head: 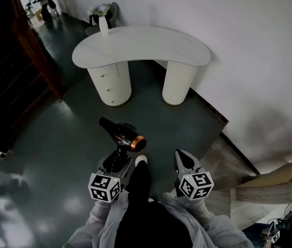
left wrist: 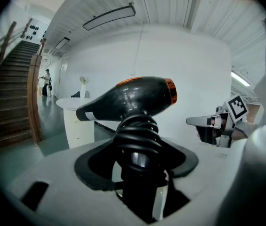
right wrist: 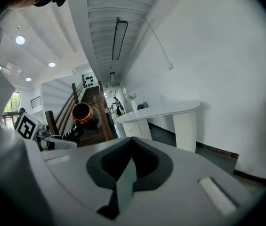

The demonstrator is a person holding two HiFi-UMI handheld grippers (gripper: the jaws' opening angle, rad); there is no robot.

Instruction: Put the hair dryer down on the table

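A black hair dryer [head: 122, 135] with a copper ring round its barrel stands upright in my left gripper [head: 116, 161], which is shut on its handle. In the left gripper view the dryer [left wrist: 133, 98] has its cord coiled round the handle, held between the jaws of the left gripper [left wrist: 137, 159]. My right gripper [head: 182, 159] hangs beside it, shut and empty; its jaws meet in the right gripper view [right wrist: 130, 161]. The white curved table [head: 140, 45] stands some way ahead against the wall, over dark floor.
A white vase of flowers [head: 103, 22] stands at the table's far left end. A dark wooden staircase [head: 27, 50] rises on the left. Pale wooden steps [head: 270, 190] lie at the right. A person [head: 43, 1] stands far off down the hall.
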